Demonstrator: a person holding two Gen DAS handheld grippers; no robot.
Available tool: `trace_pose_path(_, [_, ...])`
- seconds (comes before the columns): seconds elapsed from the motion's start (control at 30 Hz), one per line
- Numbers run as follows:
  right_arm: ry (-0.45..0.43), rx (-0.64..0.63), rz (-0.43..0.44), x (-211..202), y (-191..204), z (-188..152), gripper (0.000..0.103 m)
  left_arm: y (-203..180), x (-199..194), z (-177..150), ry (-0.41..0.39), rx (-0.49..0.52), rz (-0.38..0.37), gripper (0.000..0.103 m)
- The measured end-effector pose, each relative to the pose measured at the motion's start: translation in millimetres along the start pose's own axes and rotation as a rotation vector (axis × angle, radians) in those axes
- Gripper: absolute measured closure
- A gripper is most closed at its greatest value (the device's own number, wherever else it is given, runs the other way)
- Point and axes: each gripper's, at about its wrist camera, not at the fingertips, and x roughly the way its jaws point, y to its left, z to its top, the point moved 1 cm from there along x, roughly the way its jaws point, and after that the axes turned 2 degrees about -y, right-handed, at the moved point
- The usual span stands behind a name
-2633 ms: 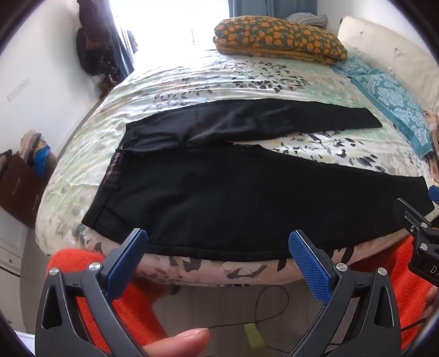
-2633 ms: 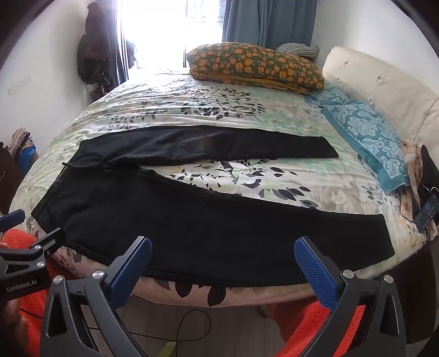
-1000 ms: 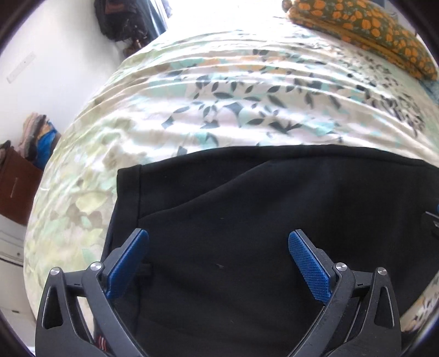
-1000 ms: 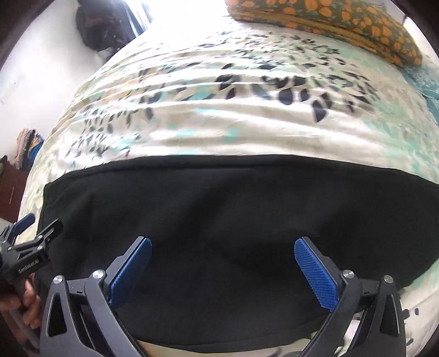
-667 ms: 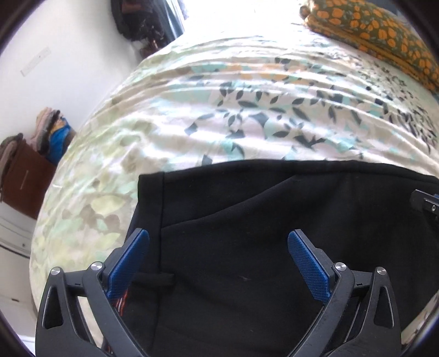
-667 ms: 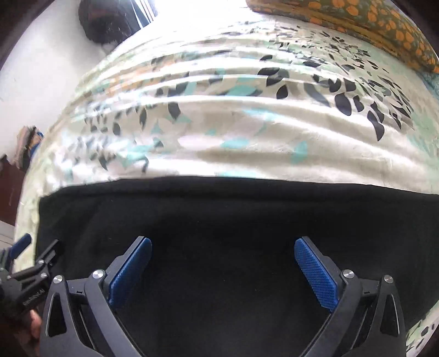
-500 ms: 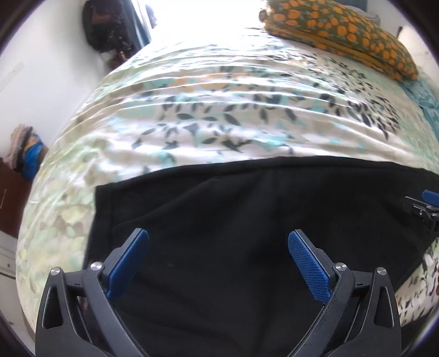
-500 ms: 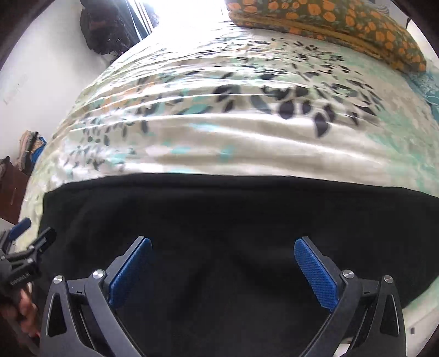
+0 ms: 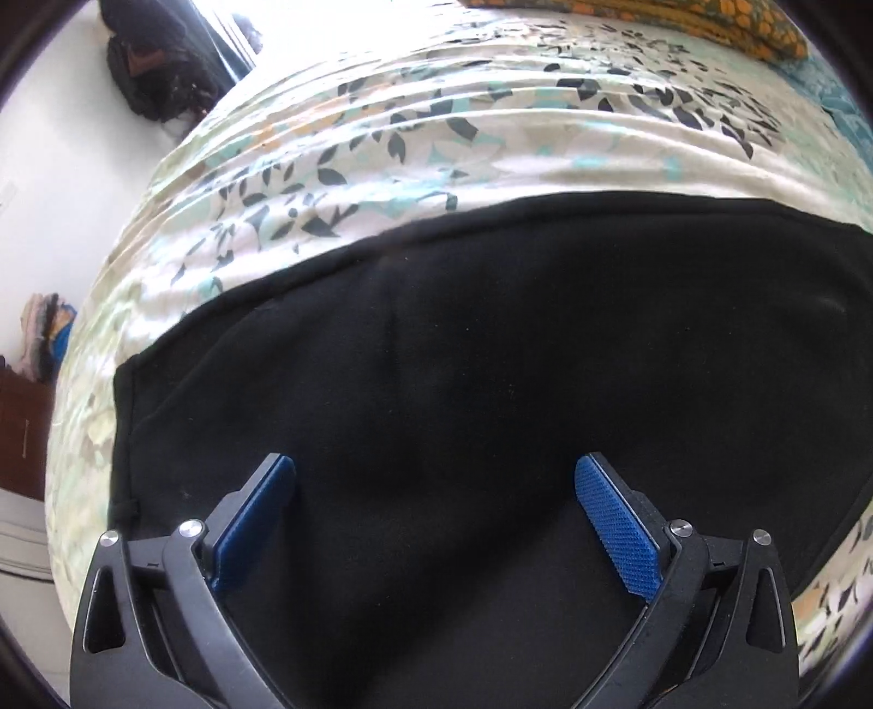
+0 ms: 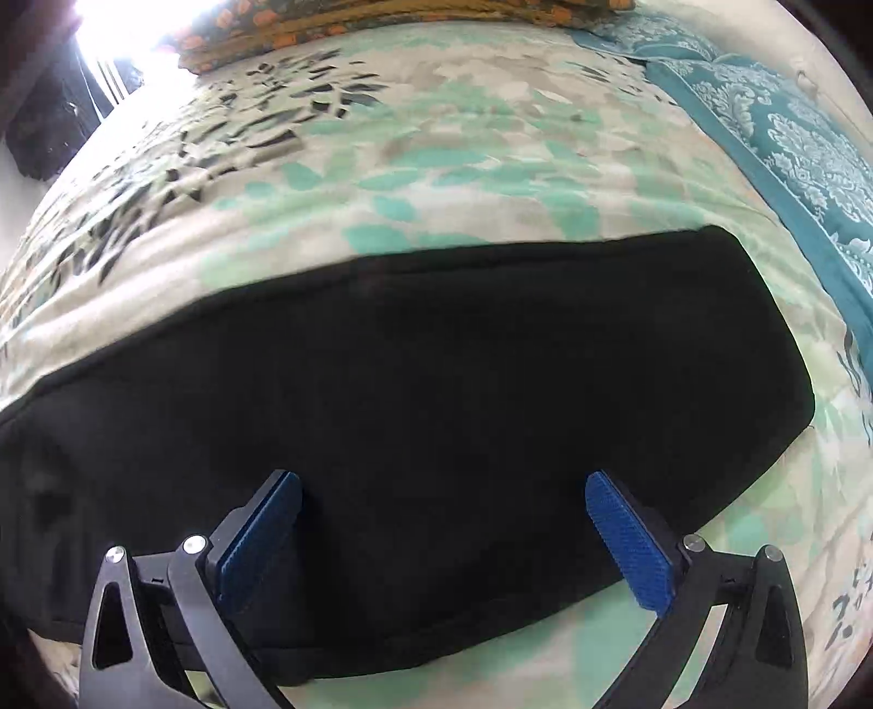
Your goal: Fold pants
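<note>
Two spread, empty tools, the left hand-held gripper (image 9: 434, 512) and right hand-held gripper (image 10: 442, 518), hover low over the black pants (image 9: 491, 382) lying flat on the bed (image 9: 491, 136), likely poised to pinch an edge.

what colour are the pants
Black pants, plain with no pattern, clearest in the left wrist view.

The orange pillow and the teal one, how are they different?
The orange pillow has round orange spots on a dark cover; the teal pillow has pale swirly flowers on blue-green. The orange pillow lies across the far end of the bed, while the teal pillow runs along its right side. Both rest on the bed, beyond the black pants.
</note>
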Motion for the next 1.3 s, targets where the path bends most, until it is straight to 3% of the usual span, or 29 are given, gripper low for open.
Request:
trace_pose_path(0.03, [-0.03, -0.011, 0.027, -5, -10, 1, 0.0, 4, -2, 2, 0.001, -0.03, -0.005, 0.0])
trace_pose_path(0.1, [-0.043, -0.016, -0.041, -14, -26, 5, 0.0, 11, -7, 6, 0.05, -0.102, -0.027, 0.001])
trace_pose_path(0.17, [-0.083, 0.018, -0.052, -28, -52, 5, 0.0, 13, -23, 5, 0.038, -0.136, -0.065, 0.001])
trace_pose_path(0.33, [-0.116, 0.172, -0.001, -52, -131, -6, 0.0, 1, -74, -24, -0.036, -0.068, -0.091, 0.001])
trace_pose_path(0.5, [-0.145, 0.371, 0.126, -61, -199, -30, 0.0, -8, -97, -78, -0.013, -0.053, -0.089, 0.001])
trace_pose_path(0.7, [-0.193, 0.507, 0.382, -53, -216, -28, 0.0, 2, -107, -104, 0.0, -0.147, -0.072, 0.001])
trace_pose_path(0.8, [-0.165, 0.513, 0.305, -39, -213, -15, 0.0, 6, -103, -105, 0.027, -0.187, -0.082, 0.001])
trace_pose_path(0.87, [-0.127, 0.583, 0.305, -24, -217, -11, 0.0, 7, -104, -105, 0.016, -0.182, -0.074, 0.001])
trace_pose_path(0.97, [-0.154, 0.646, 0.318, -21, -222, -3, 0.0, 6, -105, -111, -0.014, -0.173, -0.076, 0.001])
trace_pose_path(1.03, [-0.141, 0.651, 0.306, -20, -222, 1, 0.001, -5, -100, -122, -0.022, -0.119, -0.092, 0.001])
trace_pose_path(1.1, [-0.119, 0.604, 0.272, -21, -217, 5, 0.003, -21, -90, -138, 0.025, -0.053, -0.118, 0.001])
trace_pose_path(1.13, [-0.111, 0.572, 0.249, -24, -212, 6, 0.003, -27, -90, -146, 0.014, -0.032, -0.114, 0.001])
trace_pose_path(1.23, [-0.118, 0.509, 0.171, -42, -200, -2, 0.003, -40, -96, -165, -0.128, 0.035, -0.03, 0.001])
trace_pose_path(1.3, [-0.168, 0.459, 0.134, -68, -189, -17, 0.002, -40, -101, -166, -0.134, 0.022, -0.025, 0.001])
